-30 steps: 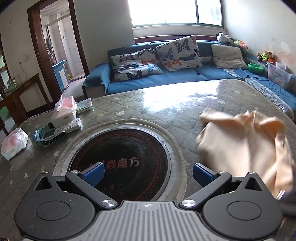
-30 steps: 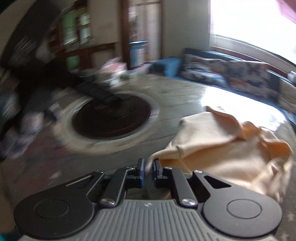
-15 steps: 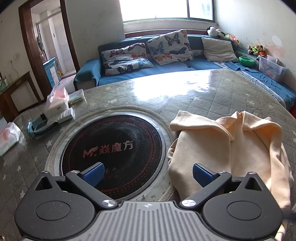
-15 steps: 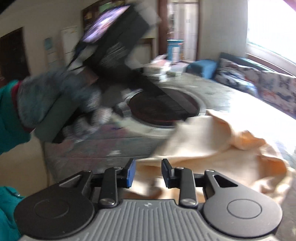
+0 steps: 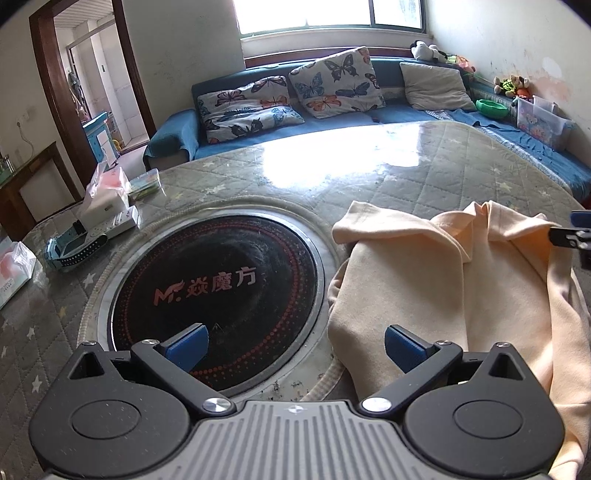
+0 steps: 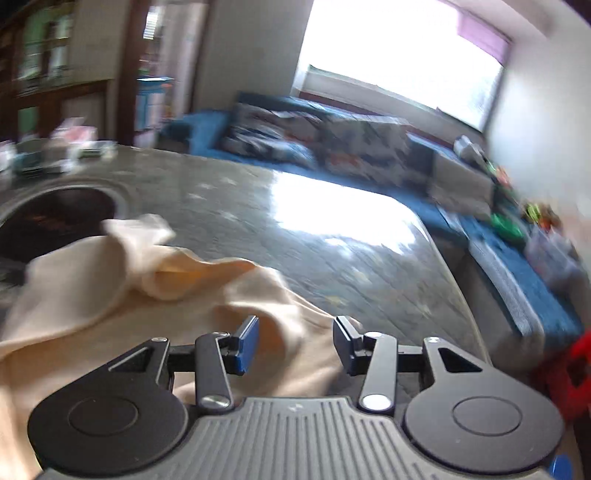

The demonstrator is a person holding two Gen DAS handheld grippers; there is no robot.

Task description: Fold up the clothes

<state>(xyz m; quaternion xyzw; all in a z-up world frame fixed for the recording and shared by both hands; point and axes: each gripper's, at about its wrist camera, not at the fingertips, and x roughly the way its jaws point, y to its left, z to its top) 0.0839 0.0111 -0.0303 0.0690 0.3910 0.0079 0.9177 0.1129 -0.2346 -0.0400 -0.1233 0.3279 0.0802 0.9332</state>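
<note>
We are holding the left gripper (image 5: 293, 343) with its jaws spread wide, nothing between the blue rubbery pads (image 5: 188, 341). Its black arms are hovering over the near rim of a round black glass hob (image 5: 218, 288) with red lettering, sunk into the table (image 5: 388, 173). The right pad is sitting over the near left edge of the garment (image 5: 443, 280).

We are keeping the right gripper (image 6: 295, 345) parted too, gripping nothing, its blue pads (image 6: 247, 343) straddling a raised fold of that garment (image 6: 110, 299). This view is blurring, so we cannot tell whether the pads are touching the cloth.

The garment is a soft, matte, peach-cream knit, lying rumpled in loose overlapping folds, with one flap pointing out toward the hob. It is spreading to the right of the left fingers and, in the right wrist view, beneath and to the left of the right fingers.

The table is wearing a grey quilted cover with small stars under a glossy clear sheet that is catching window glare. Beyond the left fingers, far left, a tissue pack (image 5: 107, 192) is sitting. Past the table a blue sofa (image 5: 258, 129) is carrying butterfly-print cushions (image 5: 336, 81) beneath a bright window (image 5: 325, 14).
</note>
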